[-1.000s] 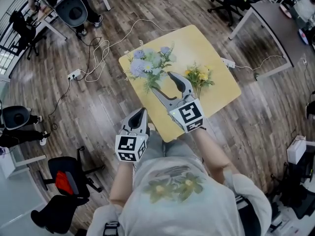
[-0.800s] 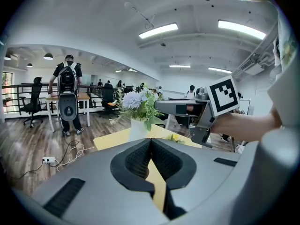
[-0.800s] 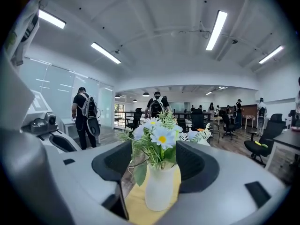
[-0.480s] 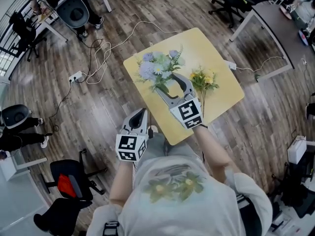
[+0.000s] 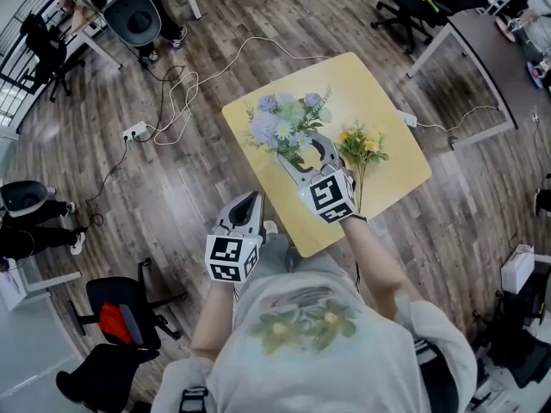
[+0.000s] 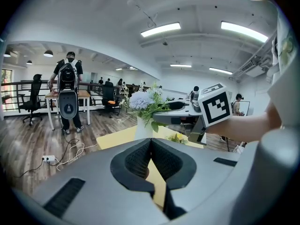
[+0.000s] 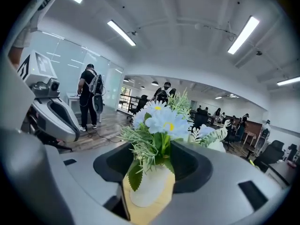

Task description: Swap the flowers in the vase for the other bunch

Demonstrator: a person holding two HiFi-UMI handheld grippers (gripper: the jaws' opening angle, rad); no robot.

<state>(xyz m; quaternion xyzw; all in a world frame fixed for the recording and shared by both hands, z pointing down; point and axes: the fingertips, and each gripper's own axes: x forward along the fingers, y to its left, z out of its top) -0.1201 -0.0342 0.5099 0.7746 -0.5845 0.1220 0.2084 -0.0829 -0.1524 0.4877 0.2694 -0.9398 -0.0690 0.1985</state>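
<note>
My left gripper (image 5: 247,203) hangs closed and empty, well short of the vase (image 7: 147,184). My right gripper (image 5: 299,147) straddles that vase, jaws wide apart (blue flowers (image 5: 280,123) in it). The yellow bunch (image 5: 362,149) lies beside the vase on the table (image 5: 383,101).

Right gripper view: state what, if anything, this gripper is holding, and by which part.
Nothing is held. The right gripper has its jaws wide apart; the white vase of blue flowers stands between them, with a gap on each side.
</note>
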